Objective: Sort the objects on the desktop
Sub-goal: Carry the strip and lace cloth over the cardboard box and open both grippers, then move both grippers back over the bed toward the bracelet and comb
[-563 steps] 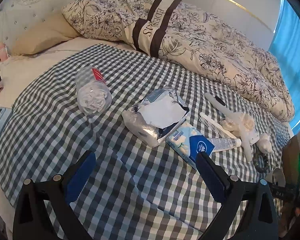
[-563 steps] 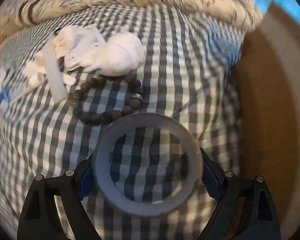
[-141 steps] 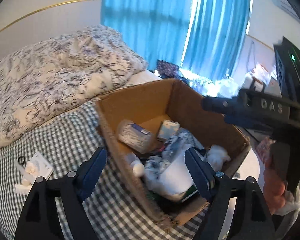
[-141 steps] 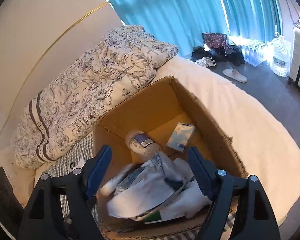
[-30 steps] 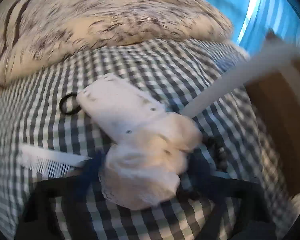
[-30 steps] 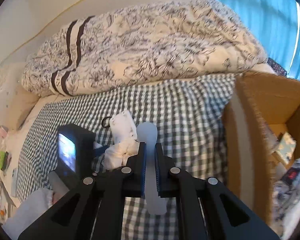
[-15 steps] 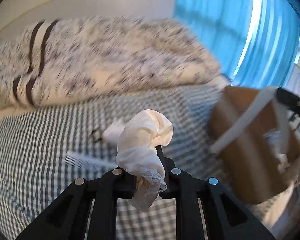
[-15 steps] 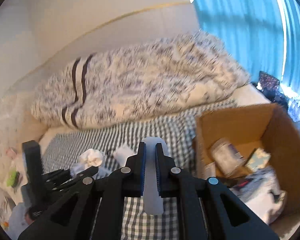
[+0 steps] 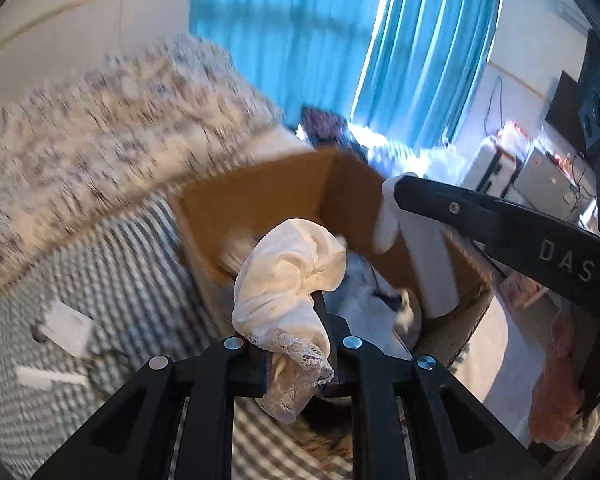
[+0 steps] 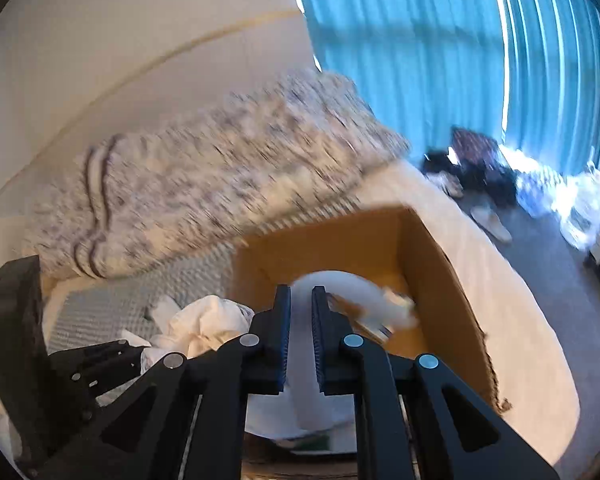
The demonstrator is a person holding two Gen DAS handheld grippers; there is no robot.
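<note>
The left gripper (image 9: 292,364) was closed on a bunched white lace-trimmed cloth (image 9: 290,280), which was pinched between the narrow-set jaws and stood up above them, its lace edge hanging below the fingers. The cloth was held over the near wall of an open cardboard box (image 9: 260,192), just at the box's left corner as seen from the left wrist. In the right wrist view the same cloth (image 10: 204,322) was seen to the left of the box (image 10: 432,256), with the left gripper (image 10: 112,356) beneath it.

The right gripper (image 10: 300,336) was clamped on a flat white plastic strip (image 10: 300,392), which ran up between the two fingers and out past their tips over the box opening; its far end was smeared by motion blur. From the left wrist camera the right gripper (image 9: 396,192) was seen reaching in from the right above the box, with the white strip (image 9: 432,264) hanging down from its tip into the box.

Pale, crumpled contents lay inside the box, too blurred to be named. The box stood on a bed, at the edge of a green-and-white checked cloth (image 9: 112,264), on which a small white flat packet (image 9: 66,328) and a white comb (image 9: 48,378) were left. A floral duvet (image 10: 204,184) was heaped behind, and blue curtains (image 10: 440,48) hung beyond.
</note>
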